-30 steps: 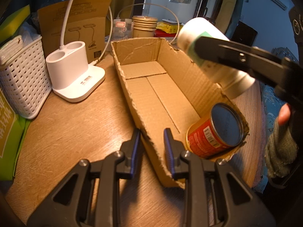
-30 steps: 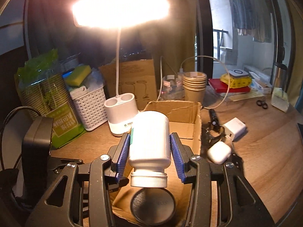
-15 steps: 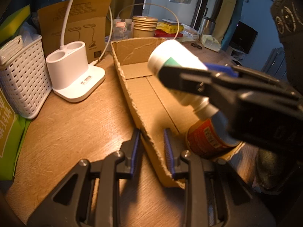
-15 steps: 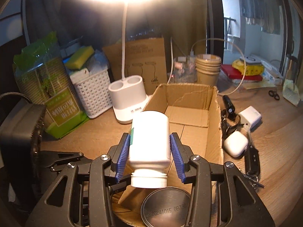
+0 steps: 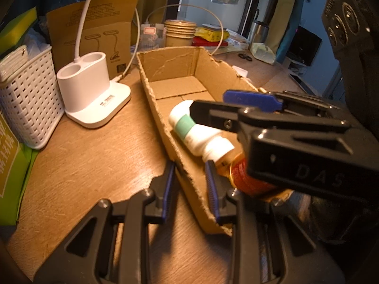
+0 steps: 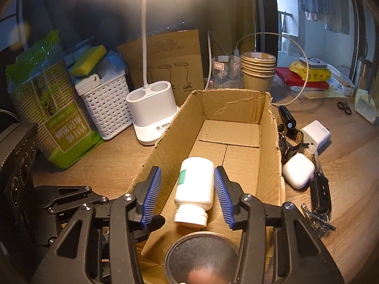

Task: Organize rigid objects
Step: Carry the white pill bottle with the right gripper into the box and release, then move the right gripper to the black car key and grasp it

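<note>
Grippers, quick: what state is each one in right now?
Left claw: shut on the cardboard box wall.
Right claw: opening, pads clear of the white bottle, which lies in the box between them.

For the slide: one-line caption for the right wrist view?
Right gripper opening around the white bottle, lying in the cardboard box just beyond the can.

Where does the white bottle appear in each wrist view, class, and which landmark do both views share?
Left wrist view: white bottle right of centre, lying in the cardboard box.
Right wrist view: white bottle lower centre, between the right tongs.
Shared landmark: white lamp base.
</note>
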Demonstrator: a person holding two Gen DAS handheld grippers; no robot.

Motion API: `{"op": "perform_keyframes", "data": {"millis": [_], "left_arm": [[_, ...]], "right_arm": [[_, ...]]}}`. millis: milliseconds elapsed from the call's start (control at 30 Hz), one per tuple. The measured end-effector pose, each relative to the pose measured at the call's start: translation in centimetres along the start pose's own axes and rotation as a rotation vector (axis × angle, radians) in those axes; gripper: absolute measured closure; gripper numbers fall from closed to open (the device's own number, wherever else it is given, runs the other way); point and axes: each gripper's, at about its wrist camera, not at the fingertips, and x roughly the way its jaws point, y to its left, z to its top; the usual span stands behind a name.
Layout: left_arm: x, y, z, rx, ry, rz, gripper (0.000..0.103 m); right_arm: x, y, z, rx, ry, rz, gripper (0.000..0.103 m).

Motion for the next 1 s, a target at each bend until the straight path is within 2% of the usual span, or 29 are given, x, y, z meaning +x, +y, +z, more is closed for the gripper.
{"op": "perform_keyframes", "data": {"millis": [600, 1000], "left_arm": [[0.1, 0.0, 0.0, 0.000, -0.001, 0.000, 0.075], [0.1, 0.0, 0.0, 0.000, -0.001, 0.001, 0.075]], "right_arm": [[-2.9, -1.8, -0.5, 0.035, -0.071, -0.025, 0.053], [-5.7, -5.5, -0.5, 0.083, -0.138, -0.124, 0.050]]}}
